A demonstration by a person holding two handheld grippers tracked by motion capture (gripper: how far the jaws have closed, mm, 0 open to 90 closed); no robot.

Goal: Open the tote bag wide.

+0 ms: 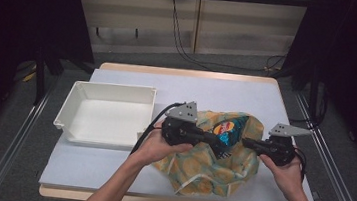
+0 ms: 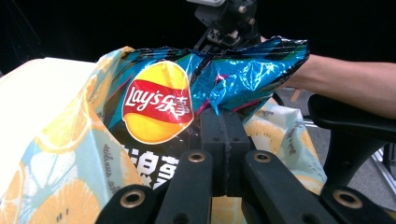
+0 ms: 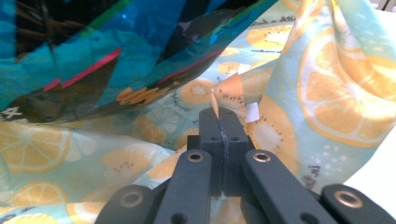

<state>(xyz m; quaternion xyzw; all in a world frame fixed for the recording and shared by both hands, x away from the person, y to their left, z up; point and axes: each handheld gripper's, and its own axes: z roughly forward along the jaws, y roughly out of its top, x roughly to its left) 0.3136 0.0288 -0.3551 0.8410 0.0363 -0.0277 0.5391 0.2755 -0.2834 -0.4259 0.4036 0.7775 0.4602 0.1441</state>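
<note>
Sitting at the left of the white table mat (image 1: 109, 163) is an open white plastic bin (image 1: 107, 113), and just right of it lies a fruit-print fabric bag (image 1: 204, 168) with orange and kiwi slices on it, spread near the table's middle. From the left, the left gripper (image 1: 217, 141) has its jaws pressed together on the lower edge of a blue Lay's chip bag (image 2: 187, 93), which sits half inside the fabric bag's mouth. From the right, the right gripper (image 1: 245, 142) has its jaws pinched on a fold of the fabric bag's edge, just beside the chip bag.
</note>
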